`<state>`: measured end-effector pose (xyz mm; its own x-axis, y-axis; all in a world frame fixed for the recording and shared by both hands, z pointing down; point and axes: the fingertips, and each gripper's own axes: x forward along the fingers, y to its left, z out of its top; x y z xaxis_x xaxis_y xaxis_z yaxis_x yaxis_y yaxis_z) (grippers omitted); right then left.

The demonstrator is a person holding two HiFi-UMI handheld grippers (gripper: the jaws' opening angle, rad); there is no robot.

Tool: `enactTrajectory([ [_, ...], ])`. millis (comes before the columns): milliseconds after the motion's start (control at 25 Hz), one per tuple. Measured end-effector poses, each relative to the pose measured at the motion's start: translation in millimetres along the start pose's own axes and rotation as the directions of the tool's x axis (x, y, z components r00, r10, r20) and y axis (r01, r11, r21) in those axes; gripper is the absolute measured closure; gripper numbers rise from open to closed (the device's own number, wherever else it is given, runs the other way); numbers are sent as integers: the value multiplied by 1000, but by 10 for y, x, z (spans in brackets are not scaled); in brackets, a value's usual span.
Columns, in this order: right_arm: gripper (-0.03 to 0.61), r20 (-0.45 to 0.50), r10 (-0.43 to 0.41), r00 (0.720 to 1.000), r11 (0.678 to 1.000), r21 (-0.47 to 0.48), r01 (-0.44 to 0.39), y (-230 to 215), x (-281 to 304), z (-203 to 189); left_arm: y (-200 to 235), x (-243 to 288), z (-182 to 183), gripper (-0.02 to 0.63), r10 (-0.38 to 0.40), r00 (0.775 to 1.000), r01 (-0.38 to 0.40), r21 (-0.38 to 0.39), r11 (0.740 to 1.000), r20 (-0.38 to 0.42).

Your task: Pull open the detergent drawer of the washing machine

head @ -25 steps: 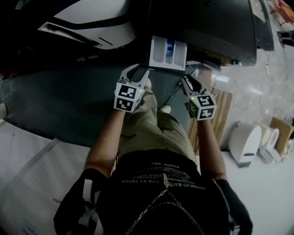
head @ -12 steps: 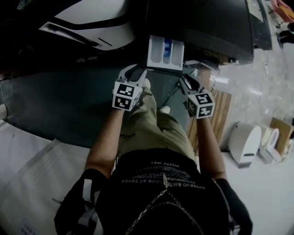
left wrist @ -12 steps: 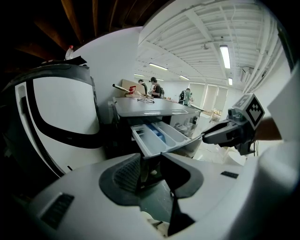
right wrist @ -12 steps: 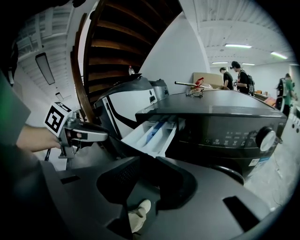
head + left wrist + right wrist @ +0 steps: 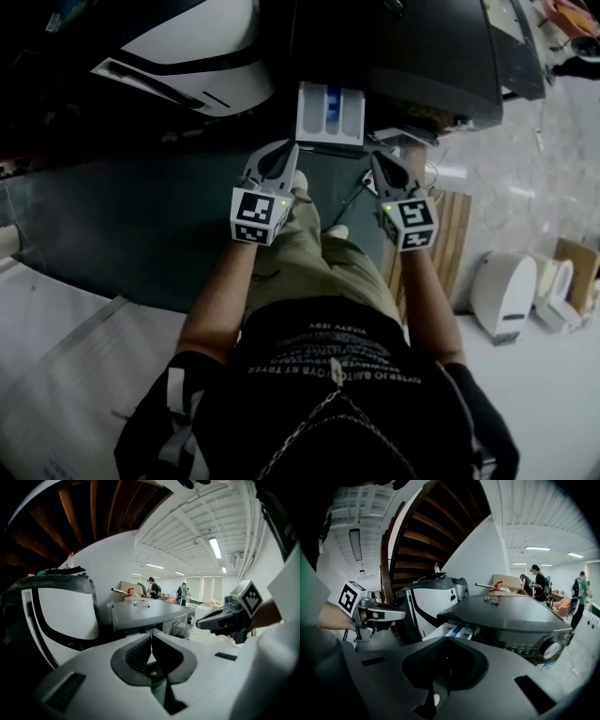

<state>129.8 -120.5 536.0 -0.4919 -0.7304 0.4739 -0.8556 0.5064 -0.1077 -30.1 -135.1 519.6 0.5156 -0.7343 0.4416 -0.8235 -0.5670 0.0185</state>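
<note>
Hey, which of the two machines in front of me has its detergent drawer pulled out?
The dark grey washing machine on the right: its white detergent drawer juts out toward you. The white-fronted machine to its left shows no open drawer.

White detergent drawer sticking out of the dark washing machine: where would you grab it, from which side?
The white detergent drawer stands out of the dark washing machine, so its front panel is free. Probably take that outer edge, coming straight from the front, in line with its slide.
</note>
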Motion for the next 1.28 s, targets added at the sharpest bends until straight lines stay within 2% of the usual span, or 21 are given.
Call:
enactTrajectory([
  [200,577,104,1,995,1000,-31,2,71,-247,447,-44,-213,439,611,35,997,-35,-7,999,71],
  [320,577,125,-6,992,999,-47,11,94,-419,629,-82,-370,727,611,40,992,-40,-1,999,123],
  [480,577,181,26,983,997,-76,-12,244,-613,978,-138,-543,1080,611,32,982,-31,-11,999,186],
  [760,577,248,36,968,994,-109,-9,348,-928,1386,-189,-808,1414,611,34,970,-37,9,999,241],
  [1040,577,244,36,969,992,-124,-6,372,-1022,1487,-205,-971,1598,611,32,971,-38,17,999,237],
  [1120,577,244,33,969,993,-116,-4,358,-1026,1504,-191,-982,1606,611,32,974,-41,38,998,225],
  [1280,577,235,35,971,993,-122,-7,349,-1021,1547,-180,-961,1593,611,33,975,-40,27,999,221],
])
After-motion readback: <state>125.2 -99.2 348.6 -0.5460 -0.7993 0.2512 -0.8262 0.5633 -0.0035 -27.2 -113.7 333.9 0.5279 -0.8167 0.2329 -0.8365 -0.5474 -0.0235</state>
